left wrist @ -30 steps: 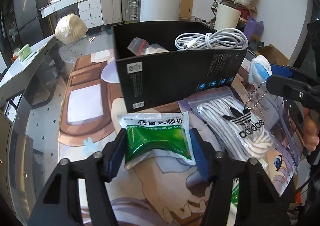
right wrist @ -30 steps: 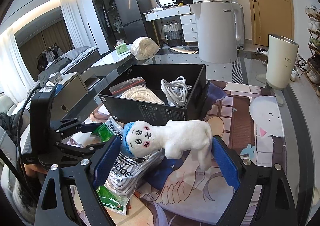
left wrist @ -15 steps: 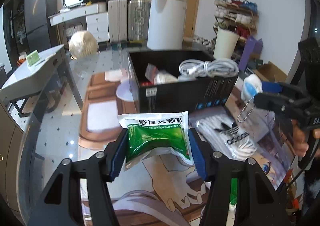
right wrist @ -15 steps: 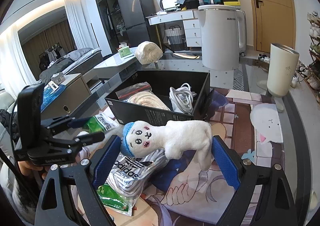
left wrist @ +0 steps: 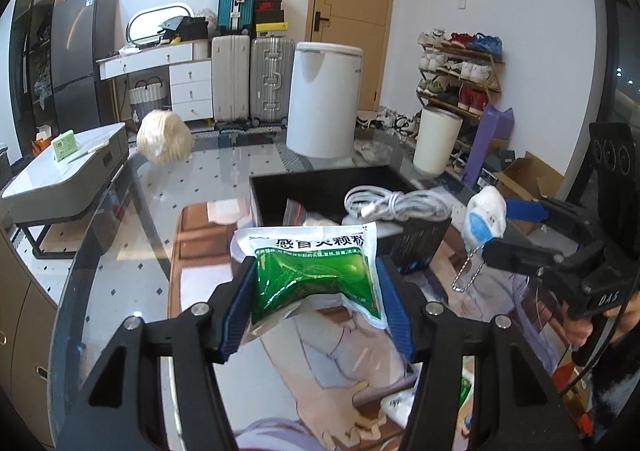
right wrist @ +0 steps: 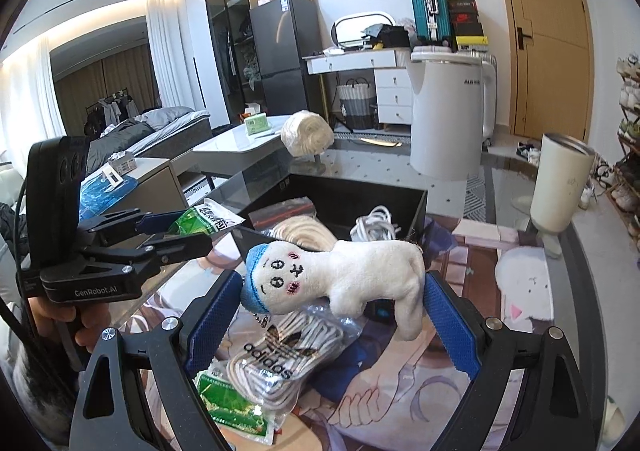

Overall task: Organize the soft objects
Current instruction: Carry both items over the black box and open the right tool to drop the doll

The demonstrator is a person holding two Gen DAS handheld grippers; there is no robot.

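Between the blue pads of the left gripper [left wrist: 316, 303] sits a green and white foil sachet with Chinese print [left wrist: 316, 275], pinched at both side edges and lifted clear of the glass-topped table with the cartoon mat [left wrist: 120, 235]. At twelve o'clock from the sachet stands an open black cardboard box [left wrist: 416, 243], holding a coiled white cable [left wrist: 394, 205] toward its one o'clock corner and a bundle of cream rope [right wrist: 298, 231] beside a red-trimmed clear bag.

Over at the right gripper [right wrist: 328, 315], the blue pads clamp a white plush toy with a blue cap and stitched face [right wrist: 340, 271], lying sideways with its head at nine o'clock and legs drooping at three o'clock. Directly beneath the toy, on the mat, lies a clear zip bag of white laces with black adidas lettering [right wrist: 284, 359], and at seven o'clock from that bag a second green sachet [right wrist: 236, 407] rests flat, partly under it. A tall cream cup [right wrist: 562, 187] stands at two o'clock, well apart from the box.
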